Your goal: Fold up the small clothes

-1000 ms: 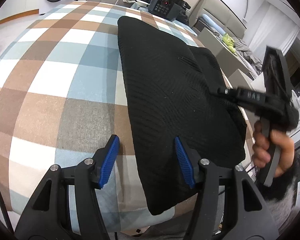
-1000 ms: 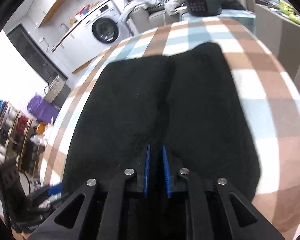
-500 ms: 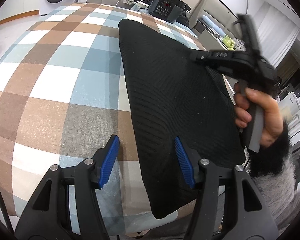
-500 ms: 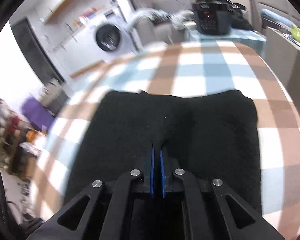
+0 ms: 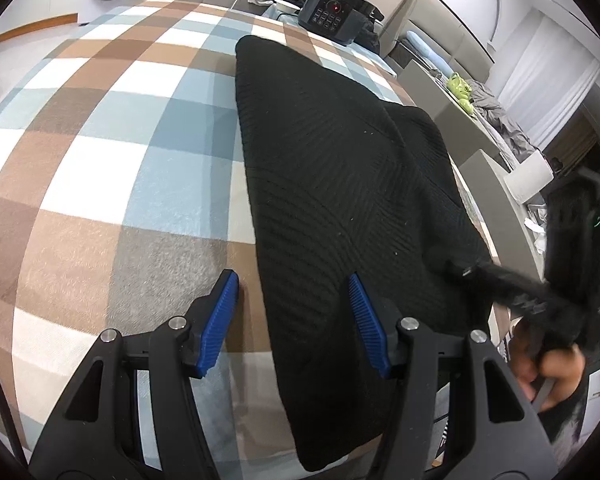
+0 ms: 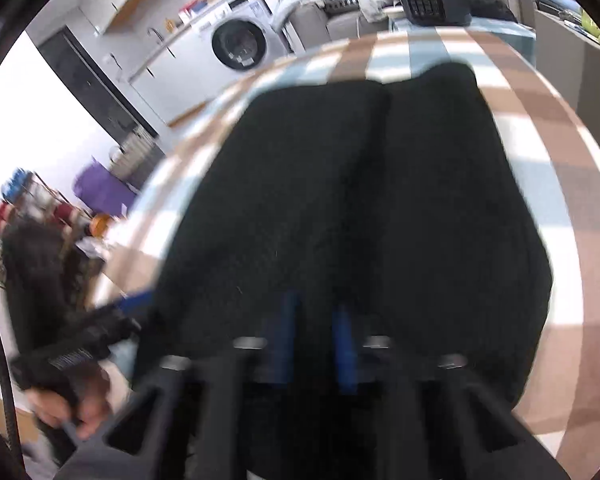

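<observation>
While the black knitted garment [image 5: 340, 200] lies flat on the checked tabletop [image 5: 120, 140], its long side runs from the near edge toward the far end, and a fold line or seam runs down its length in the right wrist view, dividing it into two panels. Its near corner hangs slightly over the tabletop's edge. The left claw [image 5: 294, 320] hovers above the garment's left edge with its blue pads [image 5: 220, 320] held apart: one pad is over bare checked cloth, the other over the black knit, and neither presses on the fabric. The right claw [image 6: 312, 344] is blurred in its own view; its blue pads sit close together over the garment's near part, and I read it as closed, though whether fabric is pinched between them cannot be told. In the left wrist view the right claw's body appears at the right edge, gripped by a hand [image 5: 548, 368] in a fuzzy dark sleeve, just beside the garment's right side. Beyond the tabletop stand a black cooker [image 5: 332, 16], a washing machine [image 6: 240, 44] and a grey sofa strewn with clothes
</observation>
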A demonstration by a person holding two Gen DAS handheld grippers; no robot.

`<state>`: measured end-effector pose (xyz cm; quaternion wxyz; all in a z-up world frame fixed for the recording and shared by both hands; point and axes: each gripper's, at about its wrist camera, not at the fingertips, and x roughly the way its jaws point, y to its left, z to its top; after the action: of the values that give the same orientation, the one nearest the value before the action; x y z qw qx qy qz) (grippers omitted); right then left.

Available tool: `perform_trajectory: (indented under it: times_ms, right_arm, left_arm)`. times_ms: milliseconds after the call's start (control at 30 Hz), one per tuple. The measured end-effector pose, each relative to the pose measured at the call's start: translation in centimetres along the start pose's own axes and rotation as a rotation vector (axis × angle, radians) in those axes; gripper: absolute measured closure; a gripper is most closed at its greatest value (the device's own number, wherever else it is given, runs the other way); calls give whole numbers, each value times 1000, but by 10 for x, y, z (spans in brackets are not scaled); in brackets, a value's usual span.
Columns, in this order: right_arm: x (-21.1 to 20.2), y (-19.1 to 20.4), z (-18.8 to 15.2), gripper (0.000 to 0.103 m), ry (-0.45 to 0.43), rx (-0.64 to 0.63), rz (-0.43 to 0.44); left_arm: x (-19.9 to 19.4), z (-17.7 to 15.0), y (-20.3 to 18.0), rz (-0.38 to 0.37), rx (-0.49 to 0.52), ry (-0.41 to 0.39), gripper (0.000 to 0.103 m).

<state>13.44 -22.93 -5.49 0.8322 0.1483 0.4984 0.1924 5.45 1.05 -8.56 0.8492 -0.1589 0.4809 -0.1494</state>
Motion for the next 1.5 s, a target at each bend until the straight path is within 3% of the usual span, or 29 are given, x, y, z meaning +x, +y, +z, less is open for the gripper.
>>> perform_trajectory:
  times_ms: [133, 267, 367, 500, 533, 567, 633, 667, 833, 900, 967, 1033, 1100, 1133, 1233, 1500]
  right_arm:
    - [-27, -7, -9, 95, -64, 26, -25]
    - [-75, -30, -29, 75, -172, 88, -116]
    - [-83, -57, -40, 66, -175, 185, -119]
    - [-74, -71, -42, 67, -154, 227, -95]
    - [-68, -66, -40, 74, -163, 208, -97]
    - [-63, -63, -39, 85, -153, 195, -116]
    - [-63, -57, -37, 92, -159, 183, -81]
    - [-67, -52, -36, 92, -174, 163, -68]
    - [-59, -59, -43, 90, -104, 189, -97]
    - [-67, -59, -45, 81, -131, 198, -57]
    - [-72, -59, -45, 61, -150, 199, -15]
    - [-67, -54, -42, 61, -152, 162, -27]
    - [-56, -49, -40, 68, -134, 129, -61]
    - [-50, -46, -40, 79, -129, 129, -61]
    - [-42, -42, -34, 85, -132, 113, -67]
    - [-6, -27, 7, 87, -134, 109, -59]
  left_arm:
    - [-3, 0, -3, 23, 10, -9, 48]
    - [-3, -1, -1, 25, 0, -6, 49]
    - [4, 0, -2, 9, -3, 8, 49]
    - [12, 2, -10, -10, 4, 11, 49]
    - [13, 3, -12, -17, 5, 8, 52]
    - [13, 3, -14, -14, 9, 2, 59]
    - [12, 3, -15, -2, 14, -19, 74]
    - [10, 4, -14, -8, 13, -32, 82]
    - [7, 6, -2, -12, -33, -39, 83]
    - [5, 6, -1, -13, -37, -33, 82]
    - [4, 6, -2, -2, -27, -22, 77]
    - [3, 5, -2, -2, -22, -20, 76]
    - [4, 4, -2, -2, -15, -28, 76]
    - [4, 3, -2, -2, -12, -36, 78]
    - [4, 4, -1, -1, -3, -51, 82]
    - [14, 45, 21, 64, -9, -92, 82]
